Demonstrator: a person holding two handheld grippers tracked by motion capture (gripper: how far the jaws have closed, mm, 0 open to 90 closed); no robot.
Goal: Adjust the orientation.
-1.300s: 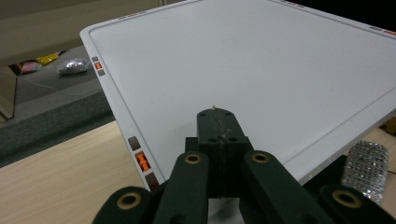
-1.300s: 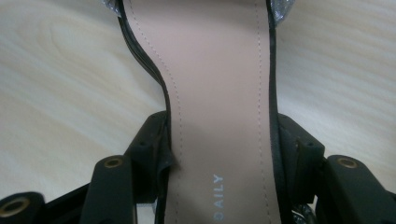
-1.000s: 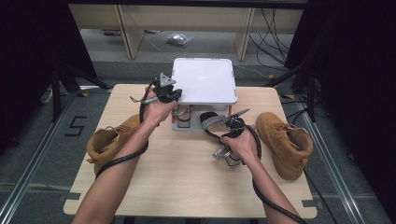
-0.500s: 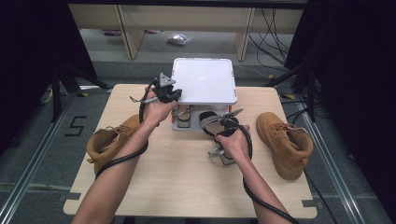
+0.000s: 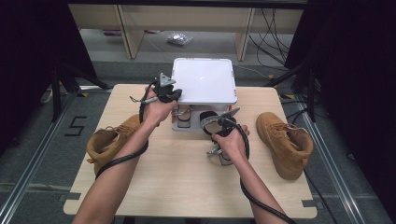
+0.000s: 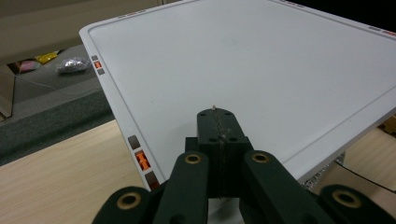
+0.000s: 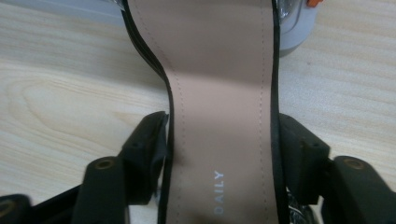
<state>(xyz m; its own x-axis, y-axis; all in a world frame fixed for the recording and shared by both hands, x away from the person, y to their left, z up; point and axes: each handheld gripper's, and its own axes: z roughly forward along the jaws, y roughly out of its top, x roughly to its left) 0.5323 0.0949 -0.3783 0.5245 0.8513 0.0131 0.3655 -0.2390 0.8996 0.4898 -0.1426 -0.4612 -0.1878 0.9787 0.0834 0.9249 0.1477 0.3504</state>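
Observation:
A black sandal [image 7: 219, 93] with a beige insole marked DAILY lies lengthwise between the jaws of my right gripper [image 7: 222, 126]. The jaws have just been opening, and the pads stand close beside the sole's edges. In the high view my right gripper [image 5: 217, 123] is at the table's middle, pointing at the white box [image 5: 203, 86]. The sandal's silver heel part [image 5: 218, 157] shows under the hand. My left gripper [image 5: 176, 95] is shut, empty, with its tips over the box's white lid [image 6: 261, 60] near the left edge.
A tan boot [image 5: 109, 142] lies at the table's left edge and another tan boot [image 5: 285, 142] at its right. More sandals [image 5: 184, 114] sit in the rack under the white lid. Cables trail from both grippers along the forearms.
My right hand has shifted slightly left and toward the table with the sandal. The left hand has stayed on the lid.

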